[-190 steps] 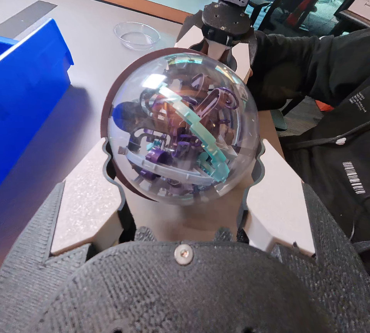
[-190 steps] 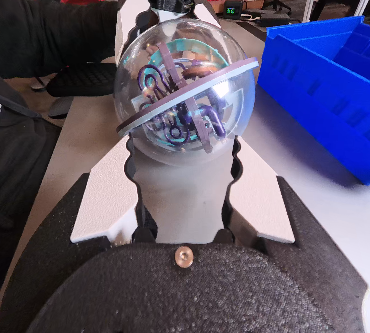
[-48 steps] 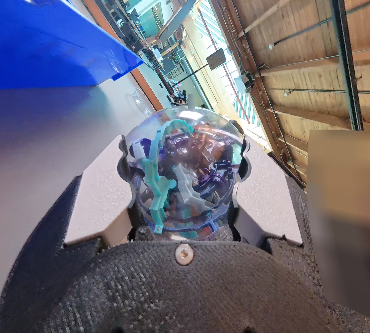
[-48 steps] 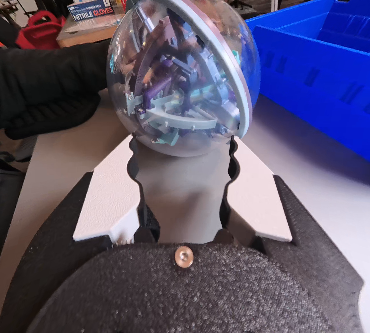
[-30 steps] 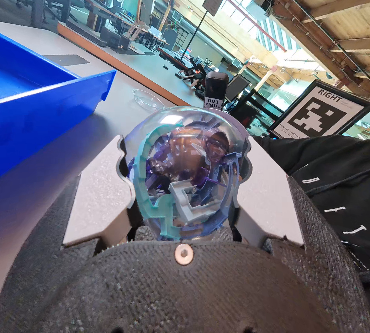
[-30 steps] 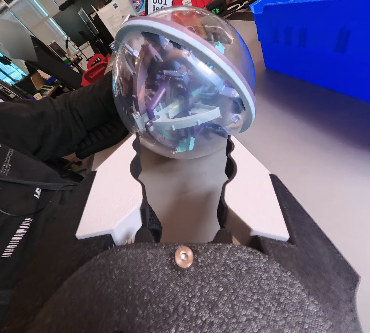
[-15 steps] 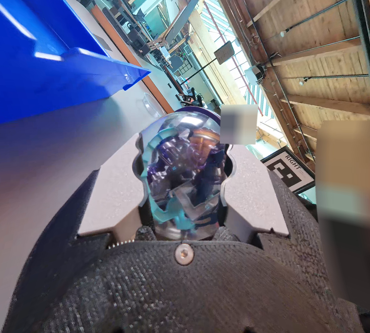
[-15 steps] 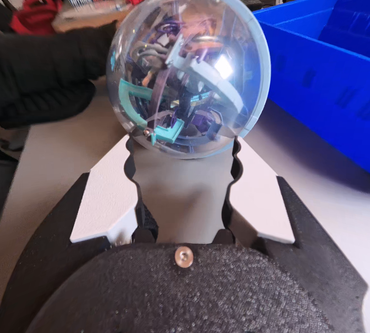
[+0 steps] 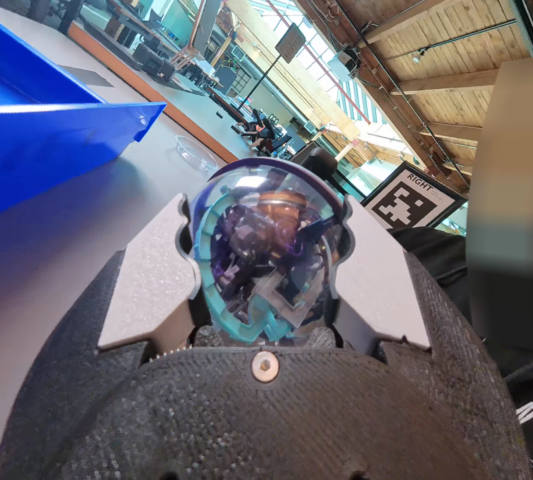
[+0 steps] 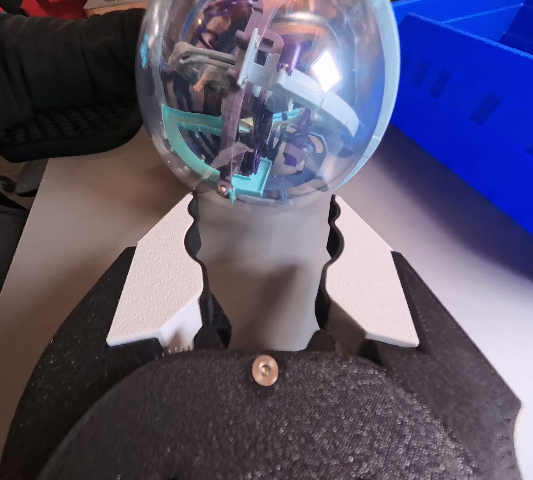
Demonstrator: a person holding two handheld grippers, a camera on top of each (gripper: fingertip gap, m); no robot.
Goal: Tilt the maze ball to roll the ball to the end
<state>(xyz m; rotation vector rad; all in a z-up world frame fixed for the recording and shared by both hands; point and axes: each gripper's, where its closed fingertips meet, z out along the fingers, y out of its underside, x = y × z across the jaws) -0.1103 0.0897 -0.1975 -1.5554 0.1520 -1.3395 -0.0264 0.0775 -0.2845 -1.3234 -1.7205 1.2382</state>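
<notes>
Squeezing the maze ball (image 9: pixel 266 252) from both sides, the left gripper (image 9: pixel 266 247) has its two white fingers (image 9: pixel 155 273) pressed tight against the clear round shell. The ball sits deep between them, close to the black body of the gripper, and it is lifted above the grey worktop (image 9: pixel 86 235).

In the right wrist view the maze ball (image 10: pixel 265 77) fills the top of the picture. The right gripper (image 10: pixel 264 201) has its fingers (image 10: pixel 161 278) spread apart, with only the tips right at the bottom of the ball. I cannot tell if they touch it. A tiny silver ball (image 10: pixel 221 190) rests low inside, next to a teal track piece (image 10: pixel 251 180).

A big blue bin (image 10: pixel 467 97) stands on the worktop (image 10: pixel 432 278) to the right. A black sleeve (image 10: pixel 66 77) reaches in from the left behind the ball. A clear dish (image 9: pixel 196 151) lies farther back on the worktop.
</notes>
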